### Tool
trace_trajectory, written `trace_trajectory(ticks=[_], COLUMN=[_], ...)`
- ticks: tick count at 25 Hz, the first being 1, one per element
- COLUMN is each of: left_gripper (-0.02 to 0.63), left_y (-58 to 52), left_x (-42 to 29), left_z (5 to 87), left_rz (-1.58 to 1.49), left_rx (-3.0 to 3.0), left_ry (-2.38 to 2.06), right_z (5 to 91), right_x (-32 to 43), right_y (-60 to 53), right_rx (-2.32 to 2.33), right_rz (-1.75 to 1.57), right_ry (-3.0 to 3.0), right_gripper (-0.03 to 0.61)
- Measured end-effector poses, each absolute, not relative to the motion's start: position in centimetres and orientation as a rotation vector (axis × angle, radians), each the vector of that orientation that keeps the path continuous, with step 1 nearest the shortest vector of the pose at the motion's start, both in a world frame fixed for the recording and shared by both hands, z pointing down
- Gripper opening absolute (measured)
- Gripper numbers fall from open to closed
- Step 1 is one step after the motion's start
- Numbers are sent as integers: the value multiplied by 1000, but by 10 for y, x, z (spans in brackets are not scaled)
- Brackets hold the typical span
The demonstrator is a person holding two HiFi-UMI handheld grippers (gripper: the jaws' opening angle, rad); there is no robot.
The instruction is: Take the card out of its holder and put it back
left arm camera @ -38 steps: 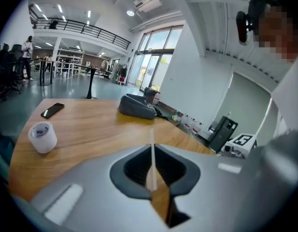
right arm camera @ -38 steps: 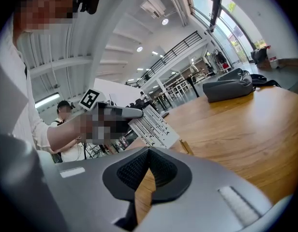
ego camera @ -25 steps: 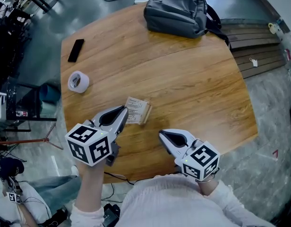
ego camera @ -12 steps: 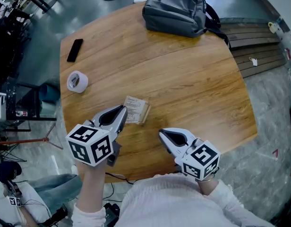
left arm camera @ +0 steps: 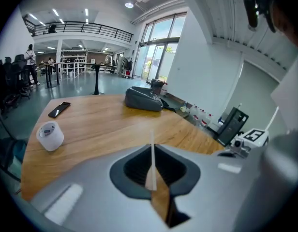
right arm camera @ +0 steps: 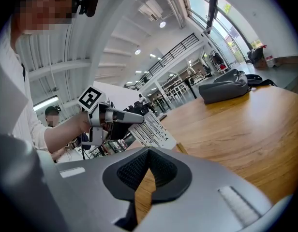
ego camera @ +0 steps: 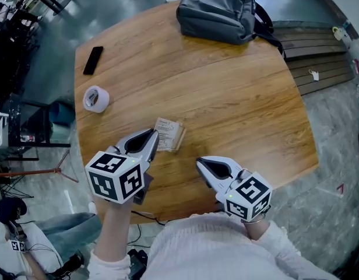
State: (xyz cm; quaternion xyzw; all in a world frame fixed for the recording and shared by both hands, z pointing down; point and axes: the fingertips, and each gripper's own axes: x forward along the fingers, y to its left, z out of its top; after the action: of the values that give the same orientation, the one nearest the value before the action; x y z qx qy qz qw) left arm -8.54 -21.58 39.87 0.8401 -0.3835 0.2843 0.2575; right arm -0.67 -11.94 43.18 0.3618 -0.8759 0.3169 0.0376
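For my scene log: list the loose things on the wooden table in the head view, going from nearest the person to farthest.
card → tape roll → phone → backpack

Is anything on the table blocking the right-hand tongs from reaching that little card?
Nothing visible does. Only bare table lies between the shut right tongs and the card, which the left tongs pinch by its near edge.
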Motion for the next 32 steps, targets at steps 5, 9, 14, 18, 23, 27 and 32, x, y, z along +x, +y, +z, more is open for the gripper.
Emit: trace_trajectory(ticks=[5, 9, 14, 18, 23, 27, 32], left_gripper=[21, 21, 21, 21, 21, 21, 23], left_y=[-217, -216, -214, -212, -213, -217, -218], left_x=[-80, -75, -72, -67, -64, -68, -66], left_z=[405, 412, 424, 434, 444, 447, 450], left_rz=[787, 802, 837, 857, 880, 890, 899], left_rx=[2277, 2277, 2272, 2269, 2271, 2274, 2272], left_ry=[-1036, -1029, -1030, -1011, -1024, -1048, -1040], right_z=[433, 435, 437, 438, 441, 442, 442], right_x=[-3, 0, -3, -5, -3, -3, -4], right_y=[-118, -116, -115, -114, -113, -113, -114], right_rx=[1117, 1114, 1100, 1090, 1090, 1093, 1095], right_rz=[978, 981, 985, 975, 984, 988, 986], right_ry=[-2680, -2674, -2668, -2660, -2647, -2638, -2639], right_gripper=[-6, -6, -6, -6, -6, -6, -6])
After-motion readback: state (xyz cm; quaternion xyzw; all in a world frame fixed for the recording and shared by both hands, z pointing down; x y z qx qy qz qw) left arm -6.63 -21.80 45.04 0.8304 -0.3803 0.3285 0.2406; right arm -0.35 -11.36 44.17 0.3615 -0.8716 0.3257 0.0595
